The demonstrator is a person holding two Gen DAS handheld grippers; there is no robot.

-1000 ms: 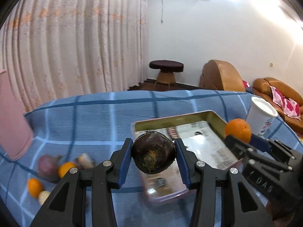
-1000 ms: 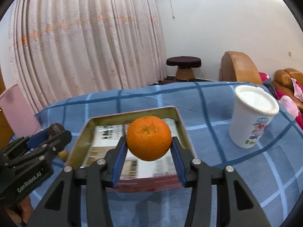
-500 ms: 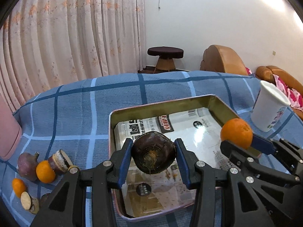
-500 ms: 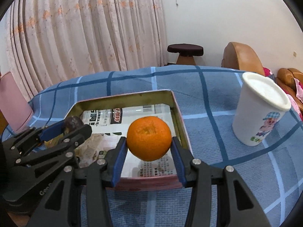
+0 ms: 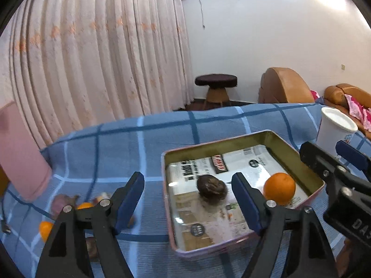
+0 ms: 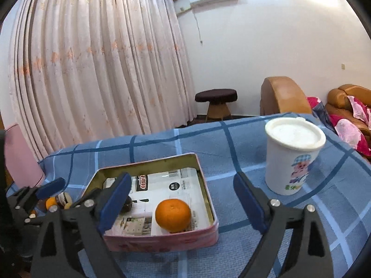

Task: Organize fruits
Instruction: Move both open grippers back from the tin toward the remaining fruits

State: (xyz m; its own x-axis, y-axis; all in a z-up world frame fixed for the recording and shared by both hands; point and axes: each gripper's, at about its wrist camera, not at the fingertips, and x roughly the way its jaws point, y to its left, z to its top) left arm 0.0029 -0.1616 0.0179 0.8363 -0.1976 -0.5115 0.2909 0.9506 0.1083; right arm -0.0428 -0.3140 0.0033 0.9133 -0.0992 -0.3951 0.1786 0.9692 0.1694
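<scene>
Our left gripper (image 5: 187,199) and right gripper (image 6: 182,200) are opening, fingers spread, empty; the orange (image 6: 173,215) near the tin's (image 6: 209,199) right edge may roll.

1. Shiny gold-toned metal inside the tin (image 5: 292,152), lined with glossy printed paper (image 6: 171,180).
2. Matt woven checked cloth (image 5: 120,148) beneath.
3. Smooth white plastic cup (image 6: 292,159).
4. Dimpled, slightly glossy orange (image 6: 173,215); rough, dull dark fruit (image 5: 212,186).
</scene>
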